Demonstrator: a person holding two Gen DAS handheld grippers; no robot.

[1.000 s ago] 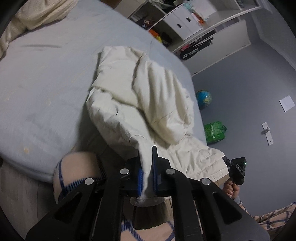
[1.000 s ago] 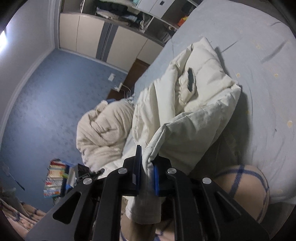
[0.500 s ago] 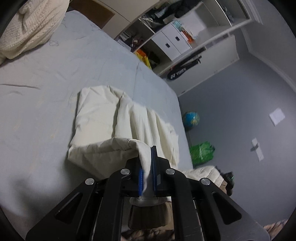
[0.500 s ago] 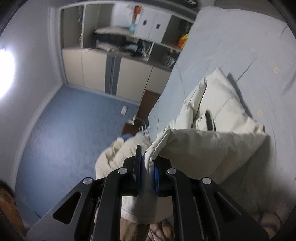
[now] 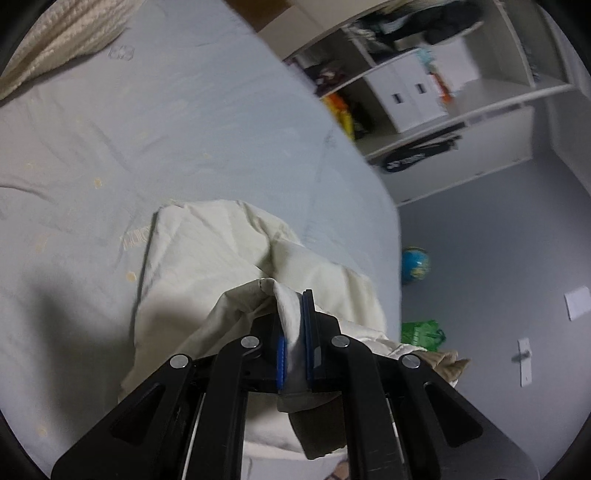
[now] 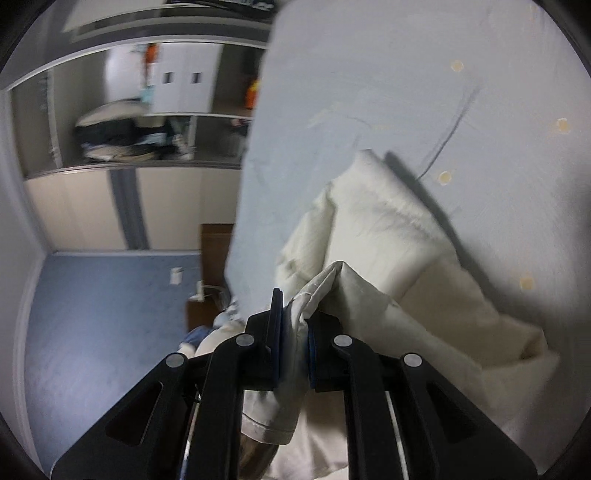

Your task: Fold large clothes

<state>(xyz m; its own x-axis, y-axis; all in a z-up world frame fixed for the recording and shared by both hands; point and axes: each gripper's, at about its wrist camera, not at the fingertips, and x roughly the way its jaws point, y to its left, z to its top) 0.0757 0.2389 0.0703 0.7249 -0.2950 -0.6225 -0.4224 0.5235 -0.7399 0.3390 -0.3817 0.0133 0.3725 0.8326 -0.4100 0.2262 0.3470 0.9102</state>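
Observation:
A large cream padded garment point(image 5: 207, 258) lies partly folded on the pale blue bed sheet point(image 5: 110, 129). My left gripper point(image 5: 293, 328) is shut on a bunched edge of the garment and holds it raised over the part that lies flat. My right gripper point(image 6: 293, 332) is shut on another edge of the same garment point(image 6: 388, 236), also lifted above the sheet point(image 6: 406, 74). The cloth hangs from both jaws and hides the garment's near part.
A cream knitted blanket point(image 5: 62, 33) lies at the bed's far left corner. Open wardrobe shelves point(image 5: 424, 85) stand beyond the bed. A globe point(image 5: 415, 262) and a green bag point(image 5: 421, 332) sit on the floor. A cream bundle point(image 6: 221, 332) lies beside the bed.
Both grippers have carried the held edges forward and up over the bed. The garment's near half has folded over towards its far half. The person's knee has dropped out of view.

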